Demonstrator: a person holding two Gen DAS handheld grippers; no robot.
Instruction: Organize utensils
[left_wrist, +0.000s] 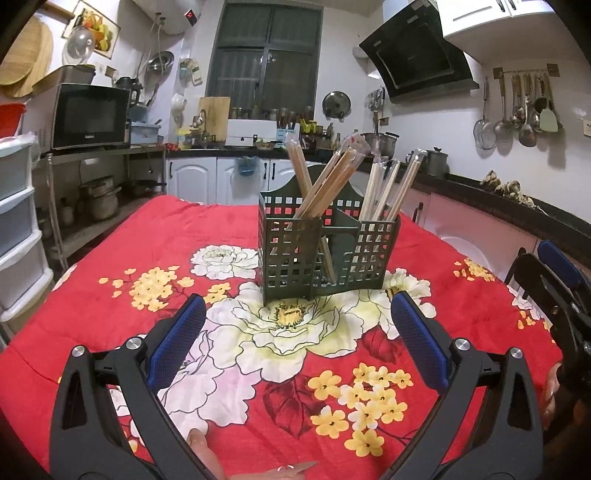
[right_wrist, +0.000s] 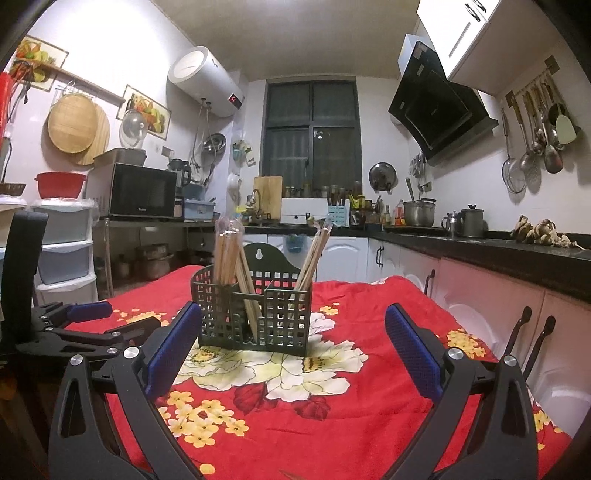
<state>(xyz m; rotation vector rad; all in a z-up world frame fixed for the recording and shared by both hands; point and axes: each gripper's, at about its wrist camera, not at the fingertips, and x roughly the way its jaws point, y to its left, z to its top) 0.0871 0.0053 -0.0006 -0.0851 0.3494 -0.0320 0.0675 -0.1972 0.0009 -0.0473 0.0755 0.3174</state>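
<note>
Kitchen counters and a dark window stood behind the table (left_wrist: 110, 332), which was spread with a red flowered cloth (right_wrist: 332, 424). On it, near the middle, I saw the green holder (left_wrist: 325, 254) standing upright, with chopsticks (left_wrist: 325, 184) leaning in its left and right compartments. My left hand-held gripper (left_wrist: 295, 332) hovered just short of the holder, fingers spread wide and holding nothing. My right hand-held gripper (right_wrist: 291, 339) faced the same holder from the other side, likewise spread and empty, apart from it.

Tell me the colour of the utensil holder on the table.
Dark green utensil holder, clearest in the left wrist view.
</note>
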